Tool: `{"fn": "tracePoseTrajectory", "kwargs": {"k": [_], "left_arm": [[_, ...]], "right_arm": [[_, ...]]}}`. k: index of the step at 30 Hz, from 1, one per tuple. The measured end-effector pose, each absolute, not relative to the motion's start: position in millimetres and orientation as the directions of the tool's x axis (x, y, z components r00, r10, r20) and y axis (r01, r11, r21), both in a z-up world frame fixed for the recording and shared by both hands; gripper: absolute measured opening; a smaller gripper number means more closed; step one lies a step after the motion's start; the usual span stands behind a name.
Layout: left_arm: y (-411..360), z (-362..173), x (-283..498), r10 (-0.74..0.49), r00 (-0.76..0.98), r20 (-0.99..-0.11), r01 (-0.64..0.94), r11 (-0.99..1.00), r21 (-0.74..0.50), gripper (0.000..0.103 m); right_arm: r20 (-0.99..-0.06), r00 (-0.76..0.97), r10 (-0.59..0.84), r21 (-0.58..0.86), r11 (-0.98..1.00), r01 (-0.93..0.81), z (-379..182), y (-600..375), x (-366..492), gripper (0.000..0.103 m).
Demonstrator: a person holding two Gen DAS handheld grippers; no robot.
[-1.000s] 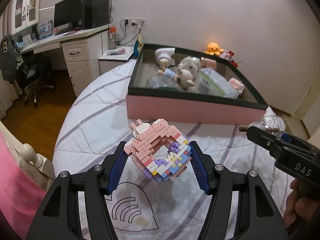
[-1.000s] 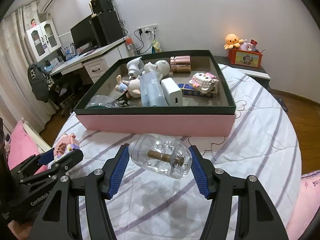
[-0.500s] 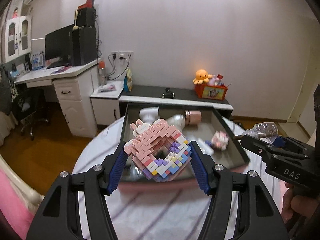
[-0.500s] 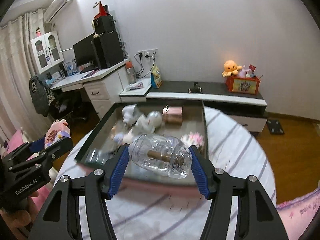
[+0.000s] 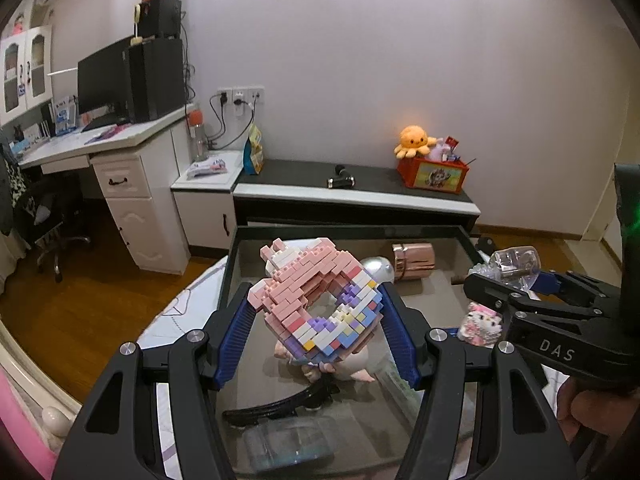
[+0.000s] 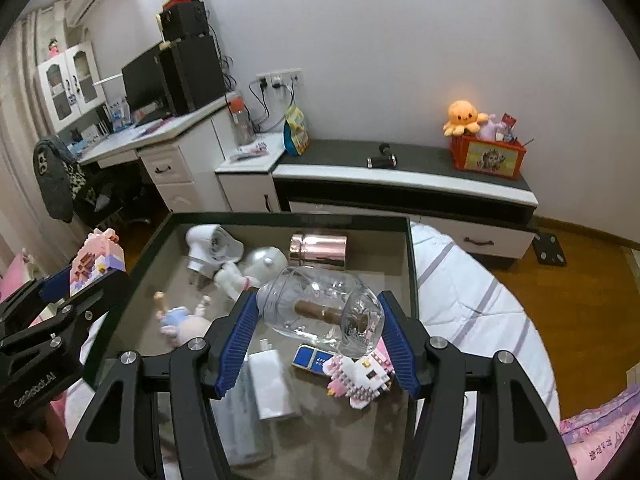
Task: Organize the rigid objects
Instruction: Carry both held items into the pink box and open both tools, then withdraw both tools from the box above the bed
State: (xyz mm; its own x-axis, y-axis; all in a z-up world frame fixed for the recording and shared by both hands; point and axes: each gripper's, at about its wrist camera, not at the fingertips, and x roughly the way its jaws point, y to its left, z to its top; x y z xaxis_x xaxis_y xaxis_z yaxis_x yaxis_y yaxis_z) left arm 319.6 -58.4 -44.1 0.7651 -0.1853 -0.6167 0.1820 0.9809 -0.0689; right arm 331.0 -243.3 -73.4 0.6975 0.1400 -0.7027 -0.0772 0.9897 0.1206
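Observation:
My left gripper [image 5: 316, 320] is shut on a pink and pastel brick model [image 5: 316, 304] and holds it above the left part of the dark-rimmed box [image 5: 352, 230]. My right gripper [image 6: 320, 326] is shut on a clear glass jar [image 6: 320, 312] with a brown stick inside, above the box's [image 6: 288, 218] middle. The right gripper with the jar also shows at the right of the left wrist view [image 5: 516, 268]. The left gripper with the brick model shows at the left of the right wrist view [image 6: 94, 260].
In the box lie a rose-gold can [image 6: 318, 250], a white hair dryer [image 6: 210, 244], a doll [image 6: 184, 318], a white charger [image 6: 272, 384], a blue card [image 6: 314, 358] and a small pink brick figure [image 6: 360, 376]. A striped white sheet [image 6: 472, 304] lies under the box. A low cabinet [image 6: 400, 184] stands behind.
Both grippers have moved forward with their loads, from above the sheet in front of the box to above the inside of the box. Both stayed shut.

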Motion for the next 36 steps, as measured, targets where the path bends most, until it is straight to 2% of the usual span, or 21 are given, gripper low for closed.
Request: {"fn": "tracePoseTrajectory", "kwargs": {"k": [6, 7, 8, 10, 11, 12, 14, 20, 36], "left_arm": [[-62, -64, 337, -0.174, 0.728, -0.663, 0.179, 0.982, -0.062, 0.064], [-61, -65, 337, -0.173, 0.726, -0.666, 0.178, 0.982, -0.061, 0.066], [-60, -65, 337, -0.167, 0.728, -0.665, 0.173, 0.983, -0.057, 0.07], [-57, -63, 333, -0.159, 0.739, -0.655, 0.161, 0.985, -0.059, 0.098], [-54, -60, 328, -0.156, 0.75, -0.642, 0.153, 0.986, -0.06, 0.102], [-52, -56, 323, -0.152, 0.761, -0.63, 0.149, 0.987, -0.059, 0.103], [-48, -50, 315, -0.148, 0.773, -0.617, 0.143, 0.988, -0.057, 0.103], [-32, -33, 281, -0.129, 0.8, -0.586, 0.108, 0.992, -0.07, 0.103], [-16, 14, 113, -0.071, 0.87, -0.487, 0.059, 0.997, -0.04, 0.103]], "right_arm": [[-0.74, 0.657, 0.141, 0.111, 0.99, -0.088, -91, -238, 343, 0.064], [-0.743, 0.653, 0.145, 0.114, 0.989, -0.089, -92, -238, 343, 0.075], [-0.743, 0.653, 0.151, 0.123, 0.988, -0.088, -92, -238, 342, 0.083], [-0.736, 0.656, 0.169, 0.144, 0.985, -0.092, -91, -240, 339, 0.086], [-0.738, 0.651, 0.179, 0.161, 0.983, -0.089, -91, -240, 338, 0.087], [-0.74, 0.647, 0.181, 0.17, 0.982, -0.08, -90, -241, 337, 0.09], [-0.731, 0.652, 0.202, 0.207, 0.976, -0.07, -87, -245, 331, 0.103], [-0.661, 0.693, 0.289, 0.349, 0.935, -0.057, -66, -256, 303, 0.103], [-0.521, 0.852, 0.058, 0.103, 0.995, -0.005, 5, -231, 126, 0.103]]}}
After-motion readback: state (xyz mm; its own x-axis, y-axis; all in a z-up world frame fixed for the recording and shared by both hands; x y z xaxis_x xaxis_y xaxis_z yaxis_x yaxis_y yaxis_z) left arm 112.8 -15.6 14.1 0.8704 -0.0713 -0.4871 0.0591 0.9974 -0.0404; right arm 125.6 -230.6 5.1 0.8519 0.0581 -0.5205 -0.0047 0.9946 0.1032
